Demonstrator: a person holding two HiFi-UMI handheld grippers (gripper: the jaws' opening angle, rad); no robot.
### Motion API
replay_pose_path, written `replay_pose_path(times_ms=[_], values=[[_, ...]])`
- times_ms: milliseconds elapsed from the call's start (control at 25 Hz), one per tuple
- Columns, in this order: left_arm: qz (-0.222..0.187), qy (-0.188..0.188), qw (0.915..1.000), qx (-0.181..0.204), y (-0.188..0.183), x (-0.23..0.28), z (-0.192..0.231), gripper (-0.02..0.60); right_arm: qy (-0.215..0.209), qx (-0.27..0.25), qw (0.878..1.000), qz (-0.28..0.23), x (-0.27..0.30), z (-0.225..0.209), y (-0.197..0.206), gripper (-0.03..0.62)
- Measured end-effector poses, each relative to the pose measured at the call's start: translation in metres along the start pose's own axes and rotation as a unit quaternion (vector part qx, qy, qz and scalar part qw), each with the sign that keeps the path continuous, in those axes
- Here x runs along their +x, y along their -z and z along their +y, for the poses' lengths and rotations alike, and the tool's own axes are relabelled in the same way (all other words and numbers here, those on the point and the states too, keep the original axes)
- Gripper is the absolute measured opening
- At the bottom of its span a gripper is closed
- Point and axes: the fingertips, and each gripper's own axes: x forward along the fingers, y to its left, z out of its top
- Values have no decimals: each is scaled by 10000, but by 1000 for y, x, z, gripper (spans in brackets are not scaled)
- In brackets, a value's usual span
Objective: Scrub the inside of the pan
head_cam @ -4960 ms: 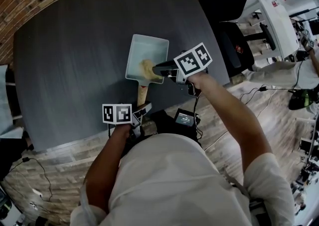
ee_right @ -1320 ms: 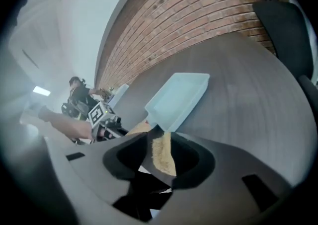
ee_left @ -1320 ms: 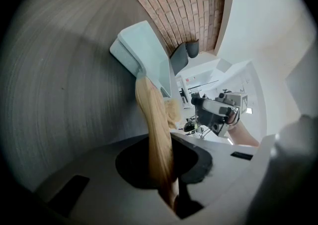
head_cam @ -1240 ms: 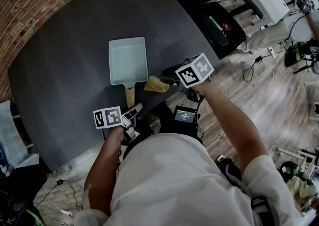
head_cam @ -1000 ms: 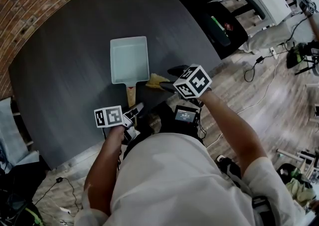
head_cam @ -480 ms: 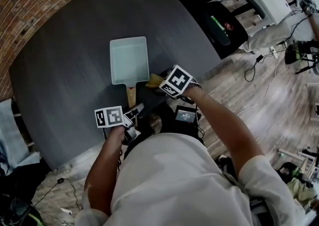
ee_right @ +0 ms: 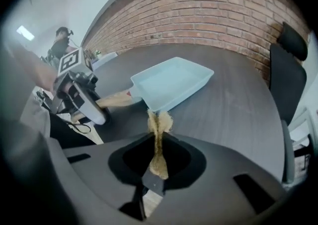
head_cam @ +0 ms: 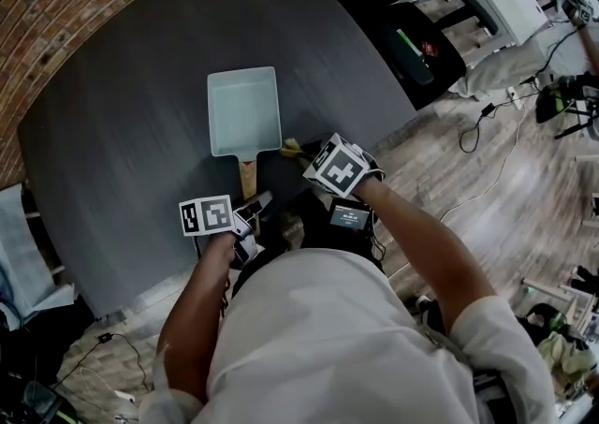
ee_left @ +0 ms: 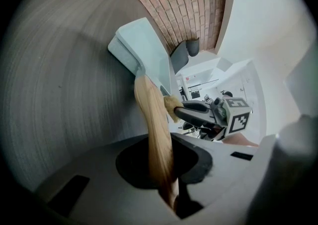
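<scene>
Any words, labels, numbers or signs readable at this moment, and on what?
No readable words or numbers anywhere.
Left cube: black-and-white square pattern, no letters.
Right cube: the same.
Small screen at the person's waist: too small to read.
Pan: no print visible.

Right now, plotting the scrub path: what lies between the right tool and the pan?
Only the tan pad the right tool just closed on, then bare table, in the right gripper view.
</scene>
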Motion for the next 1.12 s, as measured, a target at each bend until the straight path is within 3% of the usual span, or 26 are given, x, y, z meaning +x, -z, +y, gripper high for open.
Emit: replay_pose_path(times_ms=[240, 440, 1120], values=[[12, 15, 10000, -26, 0, -1, 2, 48, 377, -1506, 9878, 154, 5, 36, -10, 52], [71, 15, 10000, -42, 3, 2, 1, 48, 526, -2129, 9751, 318, 27, 48, -27, 52], [297, 70, 9995, 77, 23, -8, 2, 46, 771, -1493, 9848, 444, 9, 11, 5, 51]])
